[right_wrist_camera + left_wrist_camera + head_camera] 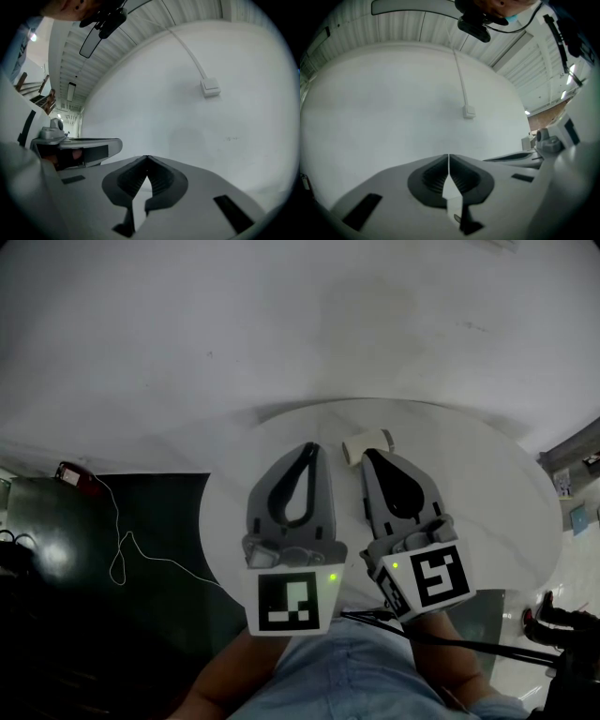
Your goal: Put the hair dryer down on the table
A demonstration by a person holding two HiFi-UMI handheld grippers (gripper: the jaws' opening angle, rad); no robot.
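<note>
A small cream barrel-shaped thing point(367, 443), apparently the hair dryer, lies on the round white table point(487, 493); its near side is hidden behind my right gripper's tip. In the head view, my left gripper point(309, 448) and right gripper point(367, 456) are held side by side above the table, pointing away from me. Both are shut, and nothing is between their jaws. In the left gripper view the left gripper point(448, 157) faces a bare white wall with its tips meeting. The right gripper view shows the right gripper point(147, 158) the same way, with the other gripper beside it.
A dark floor lies left of the table with a thin white cable point(122, 549) and a red object point(70, 474). A wall box with a conduit point(468, 111) point(210, 87) is on the wall ahead. A black cable point(450, 638) runs rightwards below the right gripper.
</note>
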